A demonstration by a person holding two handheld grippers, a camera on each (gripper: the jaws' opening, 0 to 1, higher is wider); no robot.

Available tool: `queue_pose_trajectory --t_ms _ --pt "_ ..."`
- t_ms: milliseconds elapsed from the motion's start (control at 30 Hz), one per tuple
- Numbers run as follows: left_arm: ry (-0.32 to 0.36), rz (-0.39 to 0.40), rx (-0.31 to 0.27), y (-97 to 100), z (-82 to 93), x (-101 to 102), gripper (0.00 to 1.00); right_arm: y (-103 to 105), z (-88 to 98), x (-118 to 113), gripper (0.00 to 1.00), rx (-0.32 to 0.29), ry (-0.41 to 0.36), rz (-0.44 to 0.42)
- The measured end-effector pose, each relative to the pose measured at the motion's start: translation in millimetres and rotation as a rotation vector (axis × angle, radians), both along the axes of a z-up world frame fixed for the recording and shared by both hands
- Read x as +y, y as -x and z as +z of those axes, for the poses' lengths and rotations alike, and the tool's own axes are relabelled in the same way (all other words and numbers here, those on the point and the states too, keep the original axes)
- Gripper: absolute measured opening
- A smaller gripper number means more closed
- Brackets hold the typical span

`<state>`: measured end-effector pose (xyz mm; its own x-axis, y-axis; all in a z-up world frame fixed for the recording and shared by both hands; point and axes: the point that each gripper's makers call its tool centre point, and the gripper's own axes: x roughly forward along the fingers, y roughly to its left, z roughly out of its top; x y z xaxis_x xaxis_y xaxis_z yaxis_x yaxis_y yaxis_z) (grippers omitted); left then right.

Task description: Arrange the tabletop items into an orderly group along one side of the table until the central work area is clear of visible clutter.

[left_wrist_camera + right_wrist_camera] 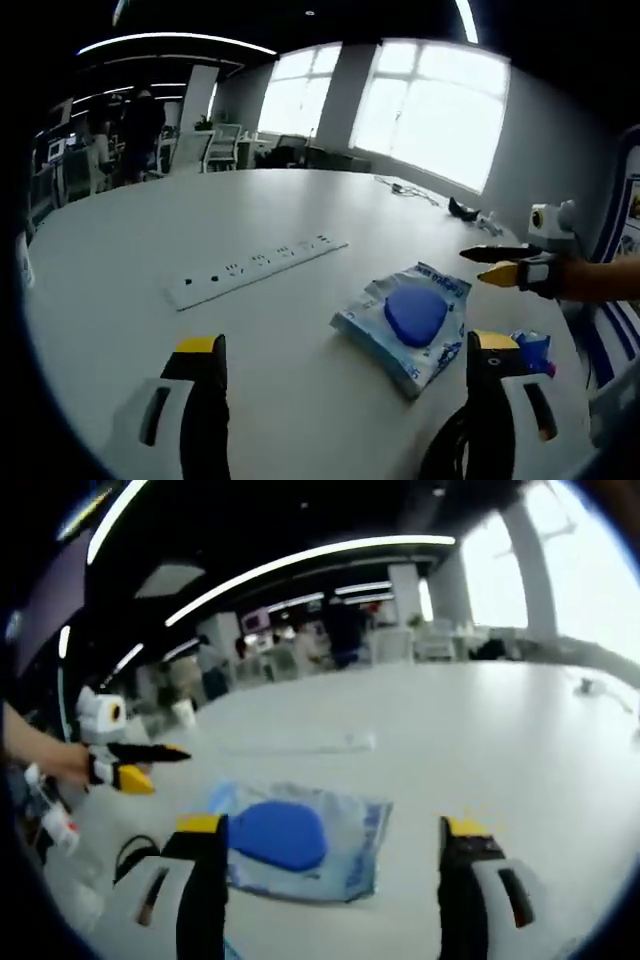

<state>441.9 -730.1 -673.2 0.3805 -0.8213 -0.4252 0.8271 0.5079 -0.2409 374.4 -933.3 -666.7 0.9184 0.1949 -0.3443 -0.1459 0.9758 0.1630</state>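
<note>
A clear plastic bag holding a blue rounded item (415, 315) lies on the white table (130, 230), just ahead and right of my left gripper (346, 343), whose jaws stand wide open with nothing in them. A long white power strip (255, 270) lies farther out to the left. My right gripper (472, 266) reaches in from the right, above the bag's far edge. In the right gripper view the same bag (290, 840) sits between and just beyond my open right gripper (333, 827). The power strip (300, 743) lies behind it, and my left gripper (160, 767) is at the left.
A black cable (450, 450) coils by the near table edge, next to a small blue packet (530, 350). A dark object (462, 208) and a thin cord (400, 187) lie at the far right. A small bottle (55, 825) stands at the left. Chairs and desks line the background.
</note>
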Motion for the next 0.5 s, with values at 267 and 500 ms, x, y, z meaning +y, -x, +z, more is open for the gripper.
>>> queue_pose_trajectory --t_ms 267,500 --pt "-0.011 0.020 -0.085 1.7 27.9 23.5 0.99 10.7 23.0 21.5 1.00 -0.021 0.009 0.055" --pt "0.097 0.117 -0.087 9.6 64.9 56.4 0.99 22.1 57.0 54.8 0.94 -0.068 0.006 0.129"
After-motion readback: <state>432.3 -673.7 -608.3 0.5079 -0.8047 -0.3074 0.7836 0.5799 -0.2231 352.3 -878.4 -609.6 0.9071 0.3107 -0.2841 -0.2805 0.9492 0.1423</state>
